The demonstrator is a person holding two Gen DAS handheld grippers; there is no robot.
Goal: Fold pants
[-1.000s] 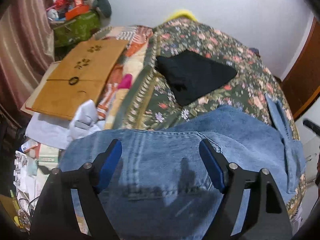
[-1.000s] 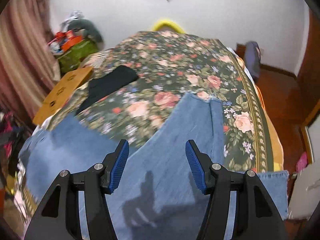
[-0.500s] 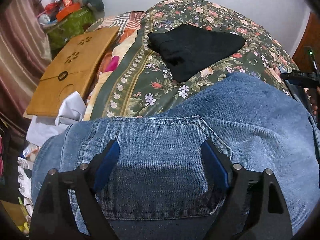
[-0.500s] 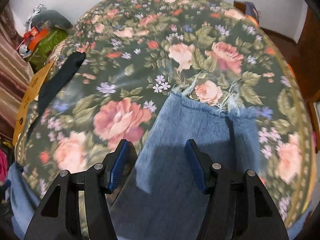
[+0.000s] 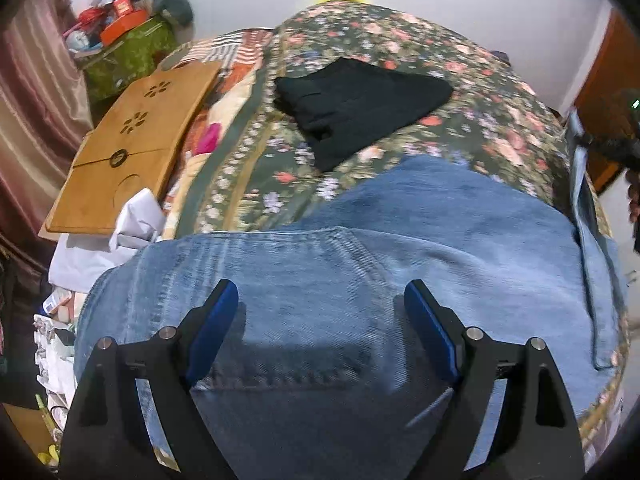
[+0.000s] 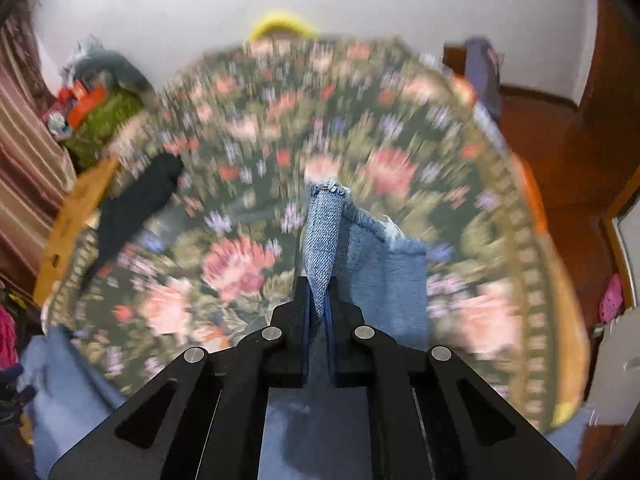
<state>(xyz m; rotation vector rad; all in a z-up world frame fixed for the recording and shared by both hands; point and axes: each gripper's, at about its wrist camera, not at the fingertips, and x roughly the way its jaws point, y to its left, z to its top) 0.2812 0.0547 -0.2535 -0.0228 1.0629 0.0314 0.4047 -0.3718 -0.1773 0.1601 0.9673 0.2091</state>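
Blue jeans (image 5: 360, 264) lie across the near part of a floral bedspread (image 5: 400, 40). My left gripper (image 5: 320, 312) is open and hovers just above the waist and back pocket, touching nothing. My right gripper (image 6: 319, 300) is shut on the frayed hem of a jeans leg (image 6: 324, 232) and holds it lifted off the bedspread (image 6: 248, 256). The rest of that leg (image 6: 384, 272) hangs down to the right of the fingers. The right gripper also shows at the right edge of the left wrist view (image 5: 616, 144).
A folded black garment (image 5: 360, 100) lies on the bed beyond the jeans, also in the right wrist view (image 6: 136, 204). A wooden lap board (image 5: 132, 144) and clutter sit on the left. Wooden floor (image 6: 560, 152) and door are on the right.
My right gripper has shut on the jeans leg hem and lifted it; the view is blurred by motion. My left gripper has pulled back and up a little, still open.
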